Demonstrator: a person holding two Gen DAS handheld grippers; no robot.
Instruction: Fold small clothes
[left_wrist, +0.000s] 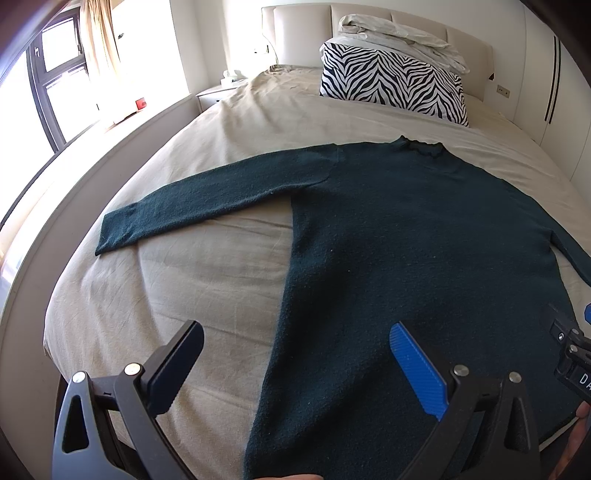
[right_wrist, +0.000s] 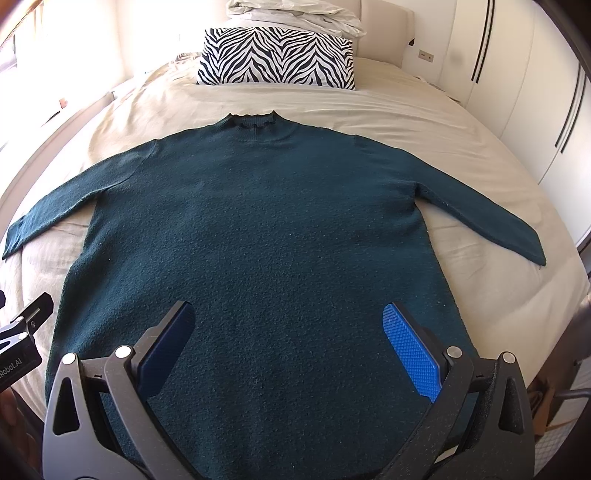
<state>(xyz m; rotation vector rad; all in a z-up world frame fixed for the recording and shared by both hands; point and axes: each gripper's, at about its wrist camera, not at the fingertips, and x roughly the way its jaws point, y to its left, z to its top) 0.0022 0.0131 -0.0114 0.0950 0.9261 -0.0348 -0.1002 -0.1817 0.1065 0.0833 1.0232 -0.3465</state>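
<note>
Across the beige bedsheet (right_wrist: 388, 110) a dark teal sweater (right_wrist: 258, 221) is spread flat, neck toward the headboard and hem toward the cameras. At the far left of the left wrist view a dark-framed window (left_wrist: 55, 74) and a pale curtain (left_wrist: 99, 33) are seen, with a small red object (left_wrist: 140, 103) on the sill and a white nightstand (left_wrist: 216, 94) beside the bed. Further right in that view, the sweater's one sleeve (left_wrist: 207, 199) is laid out straight toward the bed's edge, its cuff resting on the sheet. The left gripper (left_wrist: 295, 369) is held low over the hem end, jaws spread wide with nothing between them; its black finger (left_wrist: 177, 365) is over bare sheet and its blue-padded finger (left_wrist: 417, 373) over the sweater's body, so the garment's side edge is straddled. Whether the fingers touch the cloth cannot be told. At the right edge of this view part of the other gripper's body is visible.

At the head of the bed a zebra-print pillow (right_wrist: 277, 59) is stood, with crumpled white bedding (right_wrist: 295, 14) piled on top of it against the padded headboard (left_wrist: 369, 18). The right gripper (right_wrist: 288, 343) is likewise held wide open and empty, both fingers over the lower body of the sweater. The sweater's collar (right_wrist: 253, 120) is seen beyond it, and the other sleeve (right_wrist: 480, 218) is stretched out to the right. Against the right wall white wardrobe doors (right_wrist: 517, 92) with dark handle strips are seen
</note>
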